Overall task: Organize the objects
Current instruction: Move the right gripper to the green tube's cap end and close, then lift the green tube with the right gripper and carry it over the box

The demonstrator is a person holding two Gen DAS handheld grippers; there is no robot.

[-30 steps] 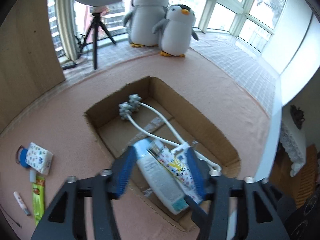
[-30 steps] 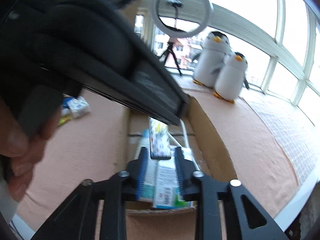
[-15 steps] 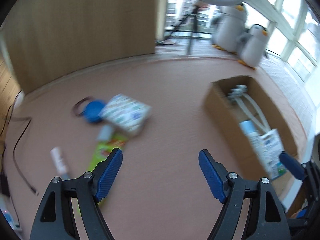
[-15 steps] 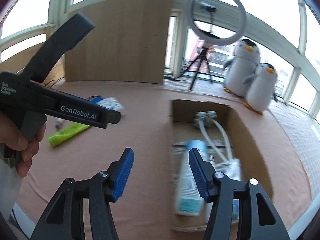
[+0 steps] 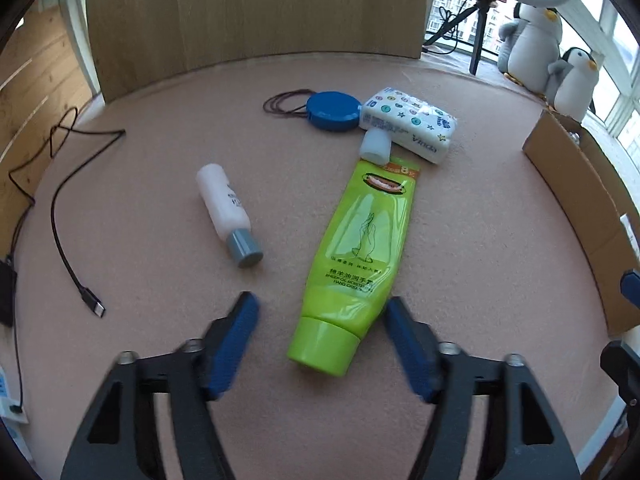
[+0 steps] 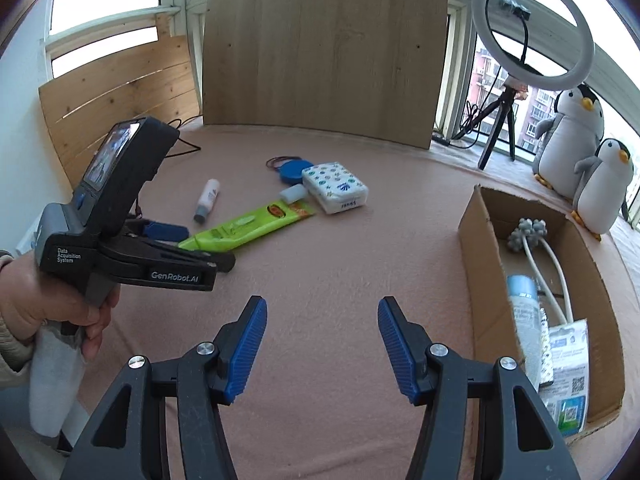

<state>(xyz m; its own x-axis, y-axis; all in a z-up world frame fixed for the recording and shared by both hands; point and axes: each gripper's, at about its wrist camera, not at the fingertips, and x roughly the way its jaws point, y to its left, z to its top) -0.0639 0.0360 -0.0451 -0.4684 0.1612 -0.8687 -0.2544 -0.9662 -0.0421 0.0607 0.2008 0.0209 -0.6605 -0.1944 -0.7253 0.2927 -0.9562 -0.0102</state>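
A green hand cream tube (image 5: 360, 248) lies on the pink mat, cap toward me. My left gripper (image 5: 320, 320) is open, its blue pads either side of the cap, not touching. Beyond lie a white bottle with a grey cap (image 5: 228, 212), a tissue pack (image 5: 408, 128), a small white cap (image 5: 376, 144) and a blue round case (image 5: 332, 110). My right gripper (image 6: 320, 332) is open and empty above bare mat. The cardboard box (image 6: 472, 240) at the right holds a massager, a blue-capped can and packets. The green tube (image 6: 244, 226) and the hand-held left gripper (image 6: 168, 232) also show there.
A black USB cable (image 5: 64, 216) trails over the mat at the left. A wooden board (image 6: 320, 52) stands behind the mat. A ring light on a tripod (image 6: 532, 28) and two plush penguins (image 6: 580, 164) stand at the back right.
My left gripper swung from the box to the loose items at the left and now straddles the green tube's cap. My right gripper let go of the can, opened and pulled back from the box.
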